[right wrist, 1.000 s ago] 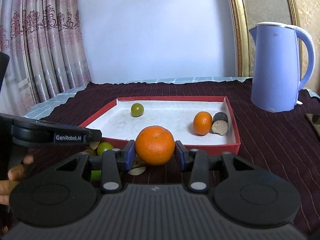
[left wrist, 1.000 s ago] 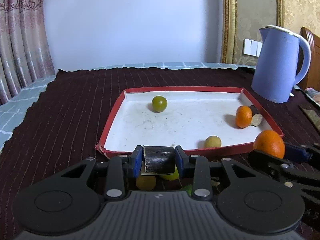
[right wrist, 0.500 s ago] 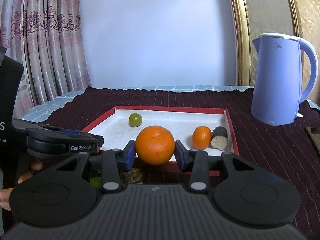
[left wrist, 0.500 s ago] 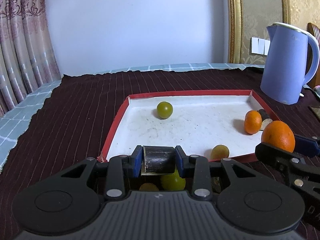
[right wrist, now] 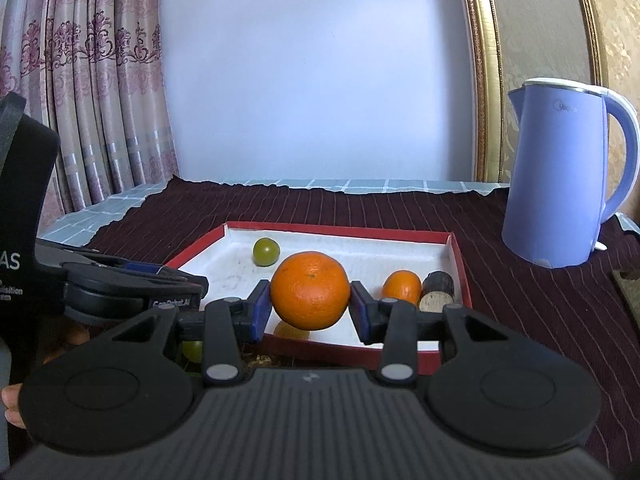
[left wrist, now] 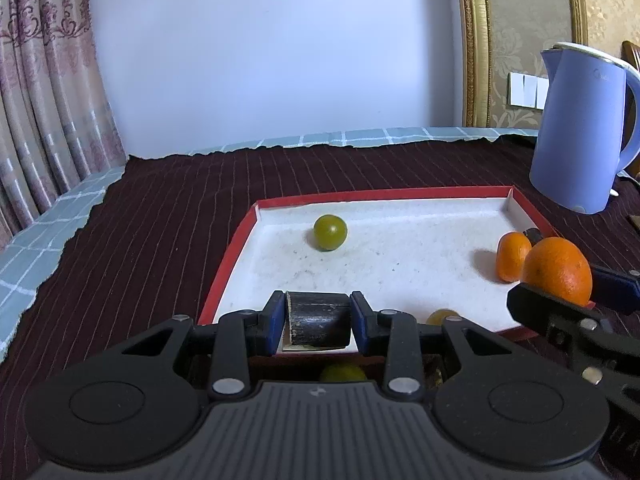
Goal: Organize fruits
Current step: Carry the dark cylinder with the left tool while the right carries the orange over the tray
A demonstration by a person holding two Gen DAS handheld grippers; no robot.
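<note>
Gripping the round, firm orange (right wrist: 310, 290) across its middle, my right gripper (right wrist: 310, 312) stays clamped, left gripper (left wrist: 318, 320) pinching a stiff dark stub (left wrist: 318, 318).

The left tool (left wrist: 319, 322) gripped a dark, short cylindrical piece (left wrist: 318, 324) between its blue pads; the right tool (right wrist: 310, 307), just beside it, clamped a round orange fruit (right wrist: 310, 290).

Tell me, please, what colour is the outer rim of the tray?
The tray's outer rim is red, with a white inside; it shows best in the right wrist view.
</note>
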